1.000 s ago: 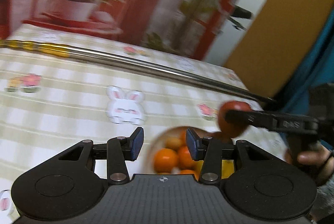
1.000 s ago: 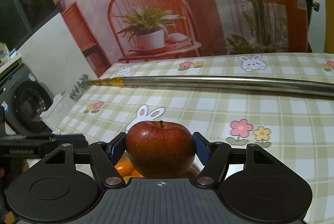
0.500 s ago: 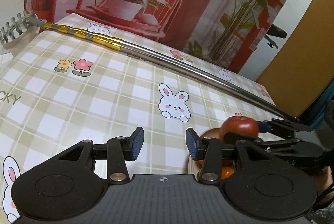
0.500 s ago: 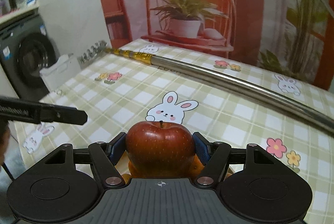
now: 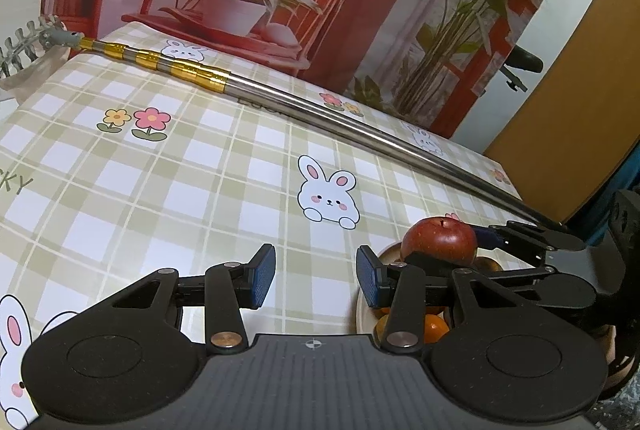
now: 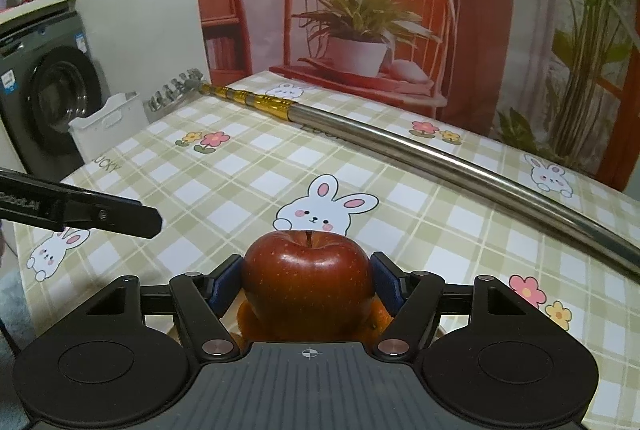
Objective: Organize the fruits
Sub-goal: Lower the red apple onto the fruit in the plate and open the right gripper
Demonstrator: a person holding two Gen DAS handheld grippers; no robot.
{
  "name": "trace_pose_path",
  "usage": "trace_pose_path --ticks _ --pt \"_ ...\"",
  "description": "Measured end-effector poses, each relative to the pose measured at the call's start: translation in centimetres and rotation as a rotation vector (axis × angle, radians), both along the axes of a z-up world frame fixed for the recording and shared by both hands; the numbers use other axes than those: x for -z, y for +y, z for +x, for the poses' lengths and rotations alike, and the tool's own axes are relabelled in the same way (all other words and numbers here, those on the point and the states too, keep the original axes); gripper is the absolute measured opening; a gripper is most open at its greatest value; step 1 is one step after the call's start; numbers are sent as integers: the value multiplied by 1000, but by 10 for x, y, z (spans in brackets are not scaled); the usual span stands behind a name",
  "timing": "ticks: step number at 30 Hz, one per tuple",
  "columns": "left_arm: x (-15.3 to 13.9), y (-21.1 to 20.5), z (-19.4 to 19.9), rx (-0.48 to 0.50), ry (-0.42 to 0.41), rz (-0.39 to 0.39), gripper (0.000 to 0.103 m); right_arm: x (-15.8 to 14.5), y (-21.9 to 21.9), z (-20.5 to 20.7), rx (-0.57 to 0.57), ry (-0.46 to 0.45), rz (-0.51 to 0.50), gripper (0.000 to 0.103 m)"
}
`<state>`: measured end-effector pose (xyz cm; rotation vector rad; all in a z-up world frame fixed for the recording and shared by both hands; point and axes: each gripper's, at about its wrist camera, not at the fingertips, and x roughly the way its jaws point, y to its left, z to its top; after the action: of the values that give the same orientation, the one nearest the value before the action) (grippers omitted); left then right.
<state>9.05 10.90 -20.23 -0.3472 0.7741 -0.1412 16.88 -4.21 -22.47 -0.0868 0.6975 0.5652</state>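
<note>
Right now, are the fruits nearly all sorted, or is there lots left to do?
Partway, I'd say. Several oranges already sit in the bowl. The right gripper is clamped on the red apple, holding it just above those oranges, so it isn't set down yet. The left gripper is open and empty. No other loose fruit shows on the tablecloth, so little may remain.
</note>
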Motion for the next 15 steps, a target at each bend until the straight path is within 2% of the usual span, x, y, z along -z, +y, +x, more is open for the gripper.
trace_pose_path --ticks 7,15 --pt "2 0 2 7 6 0 47 0 -18 -1 40 66 68 65" --pt "4 -1 3 13 10 0 47 1 -22 8 59 83 97 65"
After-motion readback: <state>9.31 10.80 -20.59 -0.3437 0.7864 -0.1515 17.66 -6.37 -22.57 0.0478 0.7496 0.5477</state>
